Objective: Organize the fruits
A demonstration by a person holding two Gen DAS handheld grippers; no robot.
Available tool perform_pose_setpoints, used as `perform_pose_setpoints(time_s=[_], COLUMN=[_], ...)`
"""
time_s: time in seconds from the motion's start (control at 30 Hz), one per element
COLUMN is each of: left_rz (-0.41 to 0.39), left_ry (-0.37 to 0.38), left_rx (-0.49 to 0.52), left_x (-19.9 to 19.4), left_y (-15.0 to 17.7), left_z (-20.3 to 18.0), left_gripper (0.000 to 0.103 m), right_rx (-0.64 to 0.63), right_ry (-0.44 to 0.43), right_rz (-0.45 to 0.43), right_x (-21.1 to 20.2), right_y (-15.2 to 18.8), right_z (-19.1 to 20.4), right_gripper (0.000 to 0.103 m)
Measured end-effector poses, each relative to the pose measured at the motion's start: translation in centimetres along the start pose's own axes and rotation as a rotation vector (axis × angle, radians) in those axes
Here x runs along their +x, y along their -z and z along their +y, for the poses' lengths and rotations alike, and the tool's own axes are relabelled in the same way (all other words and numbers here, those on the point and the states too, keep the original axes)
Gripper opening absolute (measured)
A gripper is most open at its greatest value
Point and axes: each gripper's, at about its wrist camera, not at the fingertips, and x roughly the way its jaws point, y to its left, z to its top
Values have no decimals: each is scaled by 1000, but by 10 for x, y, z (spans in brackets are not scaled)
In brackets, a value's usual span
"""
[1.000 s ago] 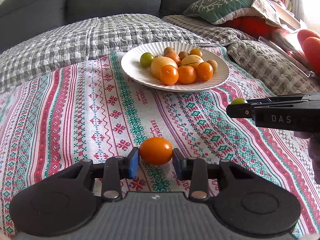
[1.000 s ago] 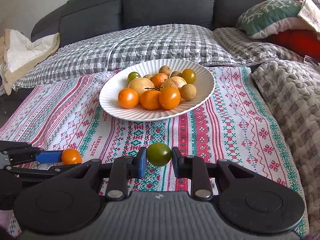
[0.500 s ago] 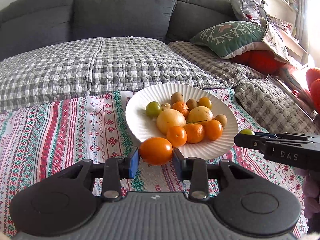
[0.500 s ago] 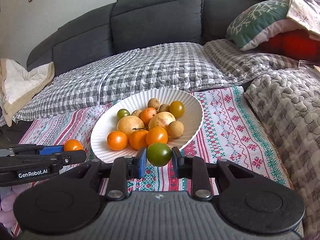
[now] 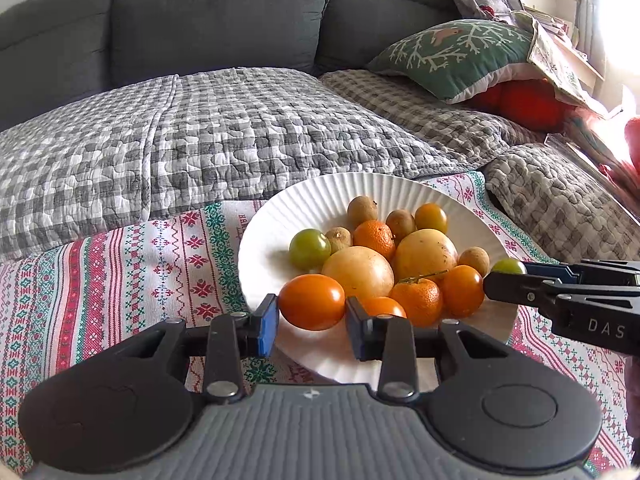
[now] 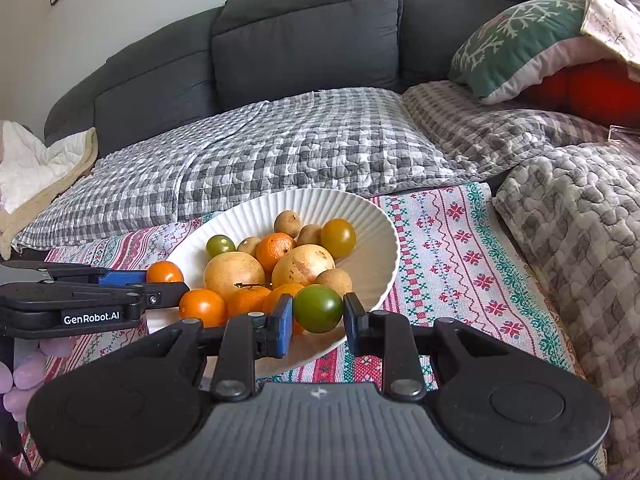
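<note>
The left gripper holds an orange tomato between its two pads. It hangs over the near edge of the white plate. The right gripper pinches a green tomato the same way, over the plate's near right side.

The plate sits on a striped cloth and already has a pile of fruit in the middle: oranges, two big yellow ones, small brown ones and more tomatoes. Both tomatoes are held up in the air, probably so they can be dropped onto the plate with the rest. I cannot tell how high they are above it. The bare spot at the left of the plate looks like a good place for the orange one.
</note>
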Motion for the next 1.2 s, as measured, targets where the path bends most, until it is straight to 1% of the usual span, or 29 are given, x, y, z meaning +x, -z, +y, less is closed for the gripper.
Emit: perform_pose_setpoints(time_s=[0.13, 0.23, 0.33, 0.37, 0.43, 0.47, 0.5, 0.57, 0.6, 0.7, 0.83, 1.0, 1.07, 1.2], left_rz=[7, 1, -4, -7, -16, -22, -26, -33, -35, -42, -19, 17, 30, 83], left_ry=[-2, -5, -8, -12, -19, -21, -23, -24, -26, -45, -77, -146, -161, -181], left_rx=[26, 20, 16, 15, 11, 6, 0, -19, -24, -39, -76, -96, -104, -125], left_x=[7, 9, 9, 8, 6, 3, 1, -6, -10, -23, -41, -62, -71, -86], left_y=[-2, -2, -2, -2, -2, -2, -2, -3, -2, 1, 10, 23, 29, 41], left_z=[-4, -5, -5, -5, -4, -3, -3, -2, -2, -2, -2, -7, -10, -16], left_gripper=[26, 26, 28, 31, 39, 45, 52, 59, 64, 74, 82, 94, 94, 94], right_rx=[5, 14, 25, 25, 26, 30, 33, 45, 49, 68, 102, 80, 78, 82], right_ry=[-18, -28, -29, -32, -41, -48, -52, -55, -49, -35, -4, 71, 104, 144], right_rz=[-2, 0, 0, 1, 0, -2, -4, -10, -11, -16, -9, 39, 64, 93], right_x=[2, 2, 1, 0, -1, -1, -2, -5, -7, -14, -25, -40, -46, -62], right_y=[0, 0, 0, 0, 0, 0, 0, -1, -1, -1, 2, 7, 10, 16], right_z=[-3, -4, -5, -5, -4, -4, -4, -4, -4, -7, -12, -8, -5, 3], right_gripper=[24, 25, 26, 27, 34, 36, 40, 48, 54, 59, 70, 79, 80, 86])
